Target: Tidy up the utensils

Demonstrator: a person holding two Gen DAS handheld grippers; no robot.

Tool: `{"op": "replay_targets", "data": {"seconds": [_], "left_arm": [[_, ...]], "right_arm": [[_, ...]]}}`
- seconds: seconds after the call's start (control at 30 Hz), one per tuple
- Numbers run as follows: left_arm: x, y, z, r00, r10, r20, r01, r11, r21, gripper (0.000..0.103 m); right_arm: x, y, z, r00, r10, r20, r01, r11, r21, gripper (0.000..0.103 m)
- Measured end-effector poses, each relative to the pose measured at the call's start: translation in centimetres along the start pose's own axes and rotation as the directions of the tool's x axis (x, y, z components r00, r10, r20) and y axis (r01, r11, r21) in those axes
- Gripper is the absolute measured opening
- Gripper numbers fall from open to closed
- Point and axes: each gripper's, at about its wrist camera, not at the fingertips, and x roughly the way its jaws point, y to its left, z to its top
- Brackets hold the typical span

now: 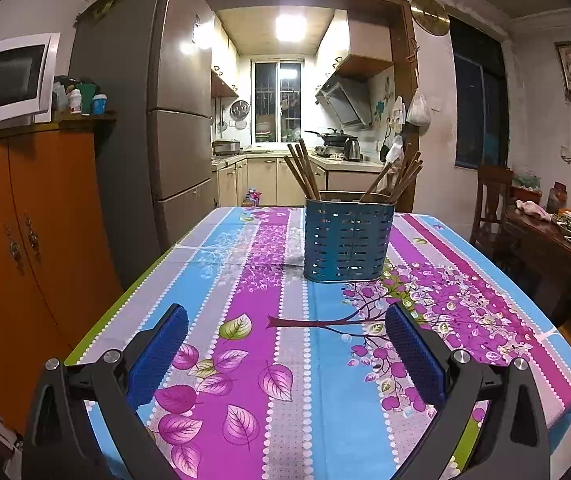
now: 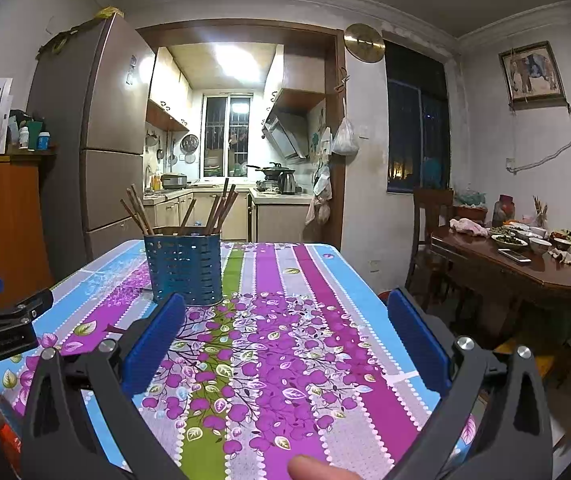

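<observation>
Both grippers hang low over the desk's near edge, the left gripper (image 1: 285,344) and right gripper (image 2: 285,336) spread wide, holding nothing. Straight ahead of the left gripper, and ahead-left of the right, stands the blue perforated metal utensil holder (image 1: 347,238) on the floral-clothed desk (image 1: 245,360), brown wooden chopsticks (image 1: 303,172) leaning upright and splayed. I'd judge the left nearer.

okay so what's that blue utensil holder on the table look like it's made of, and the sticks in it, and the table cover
Utensil holder: probably thin painted metal, possibly plastic; blue, with punched slots and a sharp rim.
Chopsticks: likely wood or bamboo; matte brown, straight.
Tablecloth: seems to be coated or plastic sheet; printed flowers and a slight sheen, lying flat with fold creases.
</observation>
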Motion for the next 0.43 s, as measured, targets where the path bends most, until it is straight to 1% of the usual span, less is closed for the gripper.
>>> {"op": "replay_targets", "data": {"seconds": [0.07,0.13,0.17,0.23,0.33,0.43], "left_arm": [[-0.1,-0.1,0.0,1.0,-0.001,0.008,0.001,1.0,0.008,0.099],[-0.3,-0.4,0.0,1.0,-0.024,0.013,0.024,0.999,0.032,0.099],[-0.5,-0.6,-0.1,1.0,-0.016,0.024,0.015,0.999,0.046,0.099],[-0.6,-1.2,-0.1,0.999,0.025,0.035,-0.028,0.997,0.074,0.099],[-0.8,-1.6,-0.2,0.998,0.034,0.054,-0.04,0.994,0.097,0.099],[-0.8,-1.5,0.0,0.996,0.052,0.066,-0.058,0.994,0.09,0.099]], "right_arm": [[0.1,-0.2,0.0,1.0,-0.001,-0.005,0.001,1.0,0.004,0.098],[0.0,-0.4,0.0,1.0,0.001,-0.005,-0.001,1.0,0.011,0.098],[0.0,-0.5,0.1,1.0,0.001,-0.004,-0.001,1.0,0.012,0.098],[0.0,-0.5,0.1,1.0,-0.002,0.001,0.002,1.0,0.01,0.098],[-0.1,-0.5,0.2,1.0,0.002,0.003,-0.002,1.0,0.012,0.098],[-0.1,-0.4,0.3,1.0,0.0,0.007,0.0,1.0,0.005,0.098]]}}
